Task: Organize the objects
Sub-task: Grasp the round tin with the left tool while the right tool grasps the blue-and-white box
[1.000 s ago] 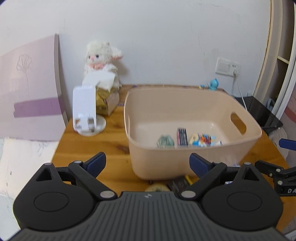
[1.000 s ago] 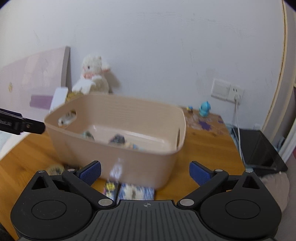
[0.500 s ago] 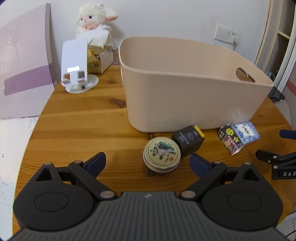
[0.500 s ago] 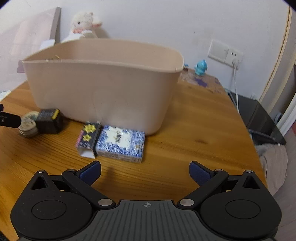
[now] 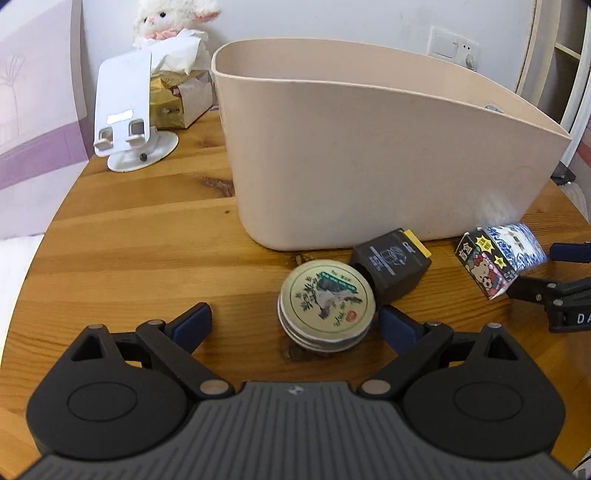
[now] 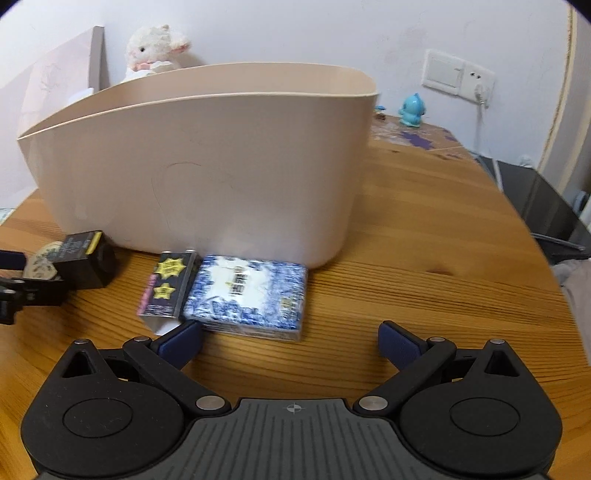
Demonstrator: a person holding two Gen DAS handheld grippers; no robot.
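A beige plastic bin [image 5: 369,147] stands on the round wooden table [image 5: 129,240]; it also shows in the right wrist view [image 6: 207,170]. In front of it lie a round tin [image 5: 327,301] with a bird picture, a black box [image 5: 391,264], a small cartoon carton [image 5: 484,264] and a blue-white packet [image 6: 247,295]. My left gripper [image 5: 295,323] is open, low over the table, its right finger beside the tin. My right gripper [image 6: 290,341] is open just before the blue-white packet and the carton [image 6: 166,286]. The tin [image 6: 42,262] and black box [image 6: 85,264] lie at its left.
A white phone stand [image 5: 127,110], a tissue box [image 5: 177,96] and a plush lamb [image 5: 173,18] stand at the back left. A blue figurine [image 6: 412,110] and wall sockets [image 6: 458,77] are at the back right. A purple panel [image 5: 33,103] leans at the left.
Both grippers have dropped from above the bin down to table level and moved closer to the loose items in front of it. Both stay open.
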